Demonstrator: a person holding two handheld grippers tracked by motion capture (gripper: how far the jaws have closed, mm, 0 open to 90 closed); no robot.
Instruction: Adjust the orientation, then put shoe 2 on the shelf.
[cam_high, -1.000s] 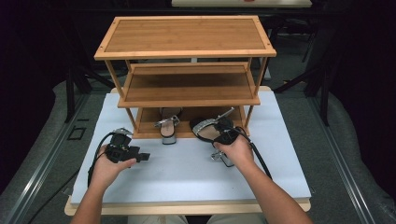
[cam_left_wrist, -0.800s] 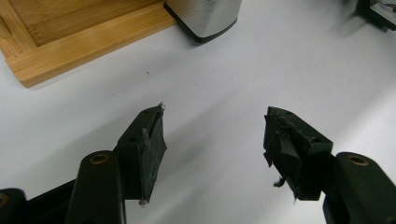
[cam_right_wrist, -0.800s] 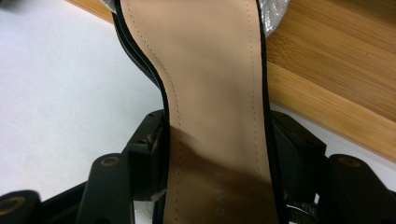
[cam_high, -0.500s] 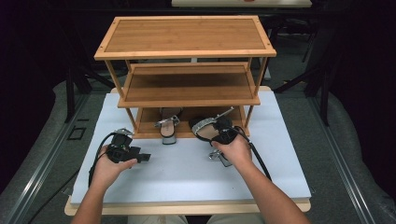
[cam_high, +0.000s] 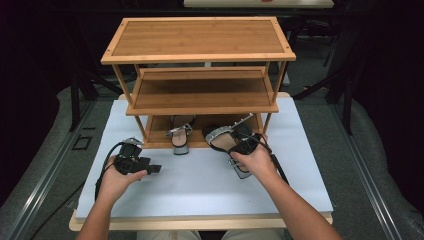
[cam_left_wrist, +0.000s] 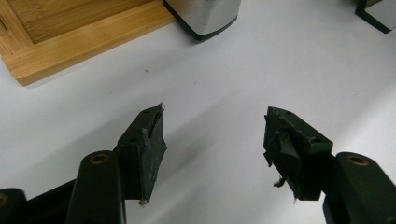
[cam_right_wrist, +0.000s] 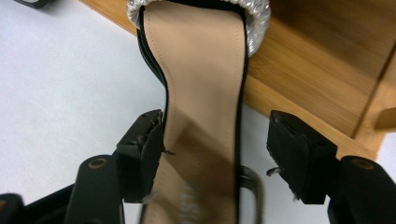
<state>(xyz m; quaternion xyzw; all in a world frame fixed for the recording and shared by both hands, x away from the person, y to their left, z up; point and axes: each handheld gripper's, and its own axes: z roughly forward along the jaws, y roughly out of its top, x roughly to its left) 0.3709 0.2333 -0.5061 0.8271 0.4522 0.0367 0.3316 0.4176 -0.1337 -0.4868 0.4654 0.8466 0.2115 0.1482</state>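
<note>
High view, read from left to right: the left gripper (cam_high: 150, 169) rests low over the white surface (cam_high: 200, 175) in front of the rack's left corner, its jaws apart with nothing between them, which the left gripper view confirms (cam_left_wrist: 212, 140). Next comes the wooden shoe rack (cam_high: 200, 95), with one sandal (cam_high: 180, 137) already set on its bottom shelf, heel toward the person. To the right of it the second sandal (cam_high: 225, 140) lies with its sparkly toe strap on the edge of that shelf and its heel end out over the surface. The right gripper (cam_high: 245, 145) sits over this sandal; in the right gripper view (cam_right_wrist: 215, 144) its jaws have just been opening and now stand either side of the tan insole (cam_right_wrist: 201, 93), the left pad close against the sole's edge, the right pad clear of it.

As a judgement, the step in hand is the release of the second sandal at the rack. The next move likely calls for a nudge or a regrip to slide it fully onto the shelf, parallel with its mate.

Count: two sandals, one rack with three shelves, two grippers.
</note>
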